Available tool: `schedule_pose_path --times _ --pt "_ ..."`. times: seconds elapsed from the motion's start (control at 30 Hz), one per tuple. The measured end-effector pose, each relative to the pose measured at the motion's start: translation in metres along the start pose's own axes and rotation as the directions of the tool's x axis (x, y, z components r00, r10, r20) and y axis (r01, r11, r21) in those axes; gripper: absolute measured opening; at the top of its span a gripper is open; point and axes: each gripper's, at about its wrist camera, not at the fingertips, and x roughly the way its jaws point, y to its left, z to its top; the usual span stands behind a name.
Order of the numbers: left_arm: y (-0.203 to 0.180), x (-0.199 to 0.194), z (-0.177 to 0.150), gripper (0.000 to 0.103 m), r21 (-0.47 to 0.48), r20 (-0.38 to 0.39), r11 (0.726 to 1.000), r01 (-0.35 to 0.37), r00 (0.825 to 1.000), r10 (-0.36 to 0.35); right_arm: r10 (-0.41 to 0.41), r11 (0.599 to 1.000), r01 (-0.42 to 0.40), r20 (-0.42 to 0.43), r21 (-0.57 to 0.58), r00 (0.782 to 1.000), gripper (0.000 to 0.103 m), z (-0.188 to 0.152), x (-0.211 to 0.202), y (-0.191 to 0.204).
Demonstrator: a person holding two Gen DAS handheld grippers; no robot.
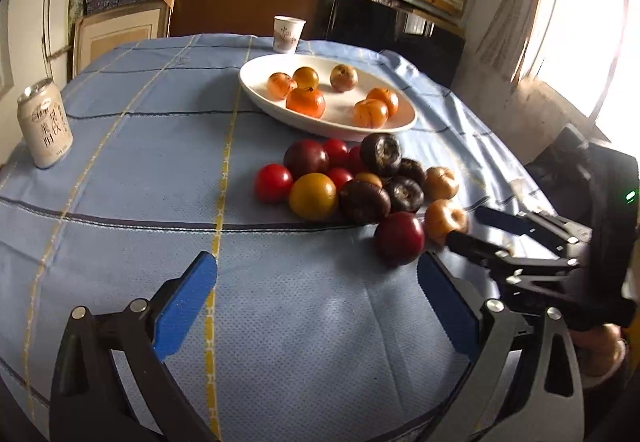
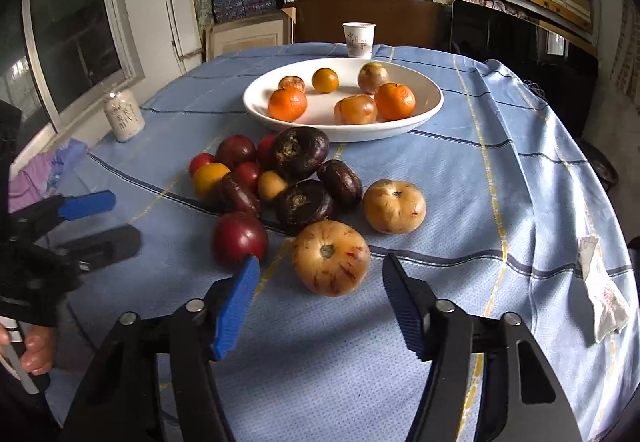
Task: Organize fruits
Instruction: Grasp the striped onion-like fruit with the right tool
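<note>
**Fruit heap ahead of my tongs, plate behind it**

I see the heap of fruit on the tablecloth ahead of both tongs. Just beyond my right gripper, 1 fruit sits in line with the gap between its fingers; another fruit lies left of it, ahead of my left gripper. Behind the heap stands the plate with 6 fruits in it, the cup behind that. A can stands far left.
</note>
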Motion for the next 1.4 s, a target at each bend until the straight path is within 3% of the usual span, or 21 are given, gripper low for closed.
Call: schedule_pose_path --times 0.23,0.53,1.4 --pt "0.016 0.001 0.0 0.099 -0.086 -0.005 0.995 0.044 0.999 -0.044 -0.046 0.999 0.045 -0.029 -0.024 0.999 0.061 0.004 0.01 0.002" --pt "0.009 0.005 0.0 0.099 -0.055 -0.027 0.998 0.003 1.0 -0.004 -0.039 0.999 0.039 -0.043 -0.008 0.998 0.06 0.004 0.015 -0.001" --pt "0.008 0.009 -0.001 0.099 -0.046 -0.047 0.999 -0.012 0.999 0.01 0.002 1.0 0.0 -0.072 0.028 0.997 0.06 0.006 0.025 -0.002"
